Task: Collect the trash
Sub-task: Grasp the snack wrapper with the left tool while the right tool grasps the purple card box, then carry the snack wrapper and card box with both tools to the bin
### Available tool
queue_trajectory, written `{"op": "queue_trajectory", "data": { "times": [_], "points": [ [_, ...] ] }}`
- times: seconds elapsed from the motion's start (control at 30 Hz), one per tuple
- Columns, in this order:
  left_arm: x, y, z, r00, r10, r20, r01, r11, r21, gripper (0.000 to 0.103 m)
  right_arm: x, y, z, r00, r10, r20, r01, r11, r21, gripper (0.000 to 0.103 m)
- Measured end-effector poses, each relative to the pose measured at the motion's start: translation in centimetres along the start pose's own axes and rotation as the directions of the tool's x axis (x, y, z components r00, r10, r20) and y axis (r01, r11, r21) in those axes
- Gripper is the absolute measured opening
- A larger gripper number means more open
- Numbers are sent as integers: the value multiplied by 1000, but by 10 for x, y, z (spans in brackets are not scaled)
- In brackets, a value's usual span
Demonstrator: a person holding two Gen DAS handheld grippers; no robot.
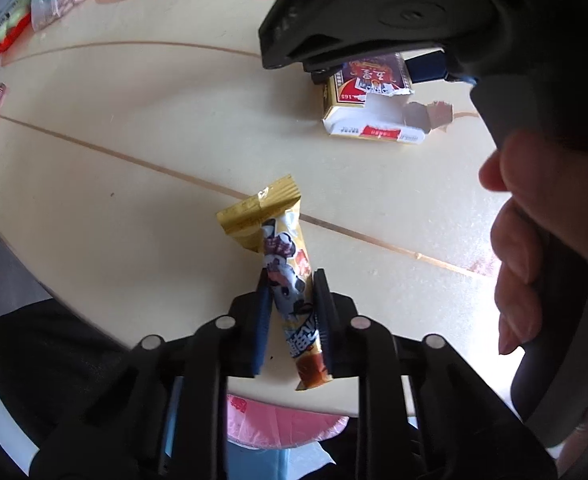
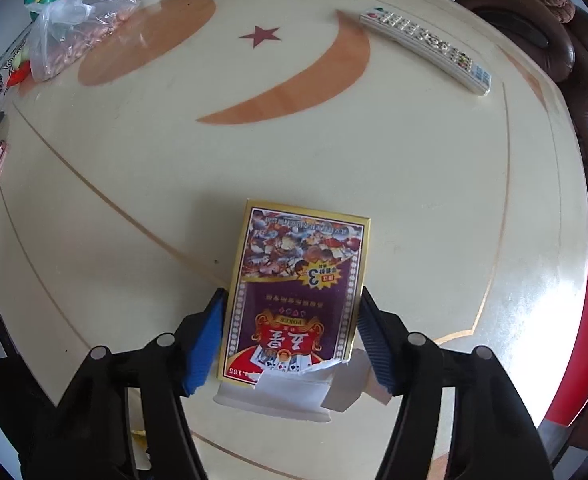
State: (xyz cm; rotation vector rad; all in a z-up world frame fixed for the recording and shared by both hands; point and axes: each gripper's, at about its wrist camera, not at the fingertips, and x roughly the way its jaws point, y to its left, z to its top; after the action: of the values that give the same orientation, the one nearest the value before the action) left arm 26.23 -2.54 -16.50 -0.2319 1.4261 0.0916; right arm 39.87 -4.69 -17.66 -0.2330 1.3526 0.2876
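Cream counter (image 2: 413, 200) bears the trash: left gripper (image 1: 292, 312) jaws clamped on a gold candy wrapper (image 1: 282, 264), right gripper (image 2: 294, 340) jaws straddling a torn card box (image 2: 297, 288), grip unclear.

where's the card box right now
In the right wrist view the card box lies flat on the table, low in the middle, between the right claw's fingers, torn end nearest the camera; the remote lies far beyond it.

a home living room: round inlaid table (image 2: 413, 168), tv remote (image 2: 425, 46), brown sofa (image 2: 549, 20) beside it
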Motion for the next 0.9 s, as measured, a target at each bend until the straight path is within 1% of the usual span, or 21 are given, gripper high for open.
{"op": "queue_trajectory", "data": {
  "times": [0.1, 0.23, 0.47, 0.67, 0.7, 0.8, 0.87, 0.9],
  "points": [
    [-2, 3, 2, 1000, -27, -14, 27, 1000, -1, 18, 0, -1, -2, 1000, -3, 8, 3, 1000, 10, 61],
    [-6, 4, 4, 999, -47, -15, 48, 998, 34, 17, -1, -4, -8, 999, -19, 25, 19, 1000, 6, 61],
    [-14, 8, 13, 997, -72, 2, 72, 994, 83, 17, -25, -30, -16, 998, -12, 67, 8, 998, 62, 61],
    [-37, 14, 15, 994, -86, 69, 76, 989, 127, 17, -63, -45, -29, 991, -2, 134, -12, 994, 104, 61],
    [-45, 14, 15, 992, -89, 91, 76, 987, 140, 17, -70, -47, -34, 989, -2, 145, -14, 994, 111, 61],
    [-63, 11, 2, 985, -83, 154, 56, 983, 172, 17, -95, -55, -55, 983, -15, 183, -6, 993, 114, 61],
    [-80, 12, -2, 976, -94, 194, 55, 979, 194, 17, -113, -53, -67, 977, -23, 212, -1, 994, 112, 61],
    [-83, 14, -7, 978, -99, 184, 60, 976, 210, 17, -123, -51, -75, 973, -25, 227, 0, 994, 112, 61]
  ]
}}
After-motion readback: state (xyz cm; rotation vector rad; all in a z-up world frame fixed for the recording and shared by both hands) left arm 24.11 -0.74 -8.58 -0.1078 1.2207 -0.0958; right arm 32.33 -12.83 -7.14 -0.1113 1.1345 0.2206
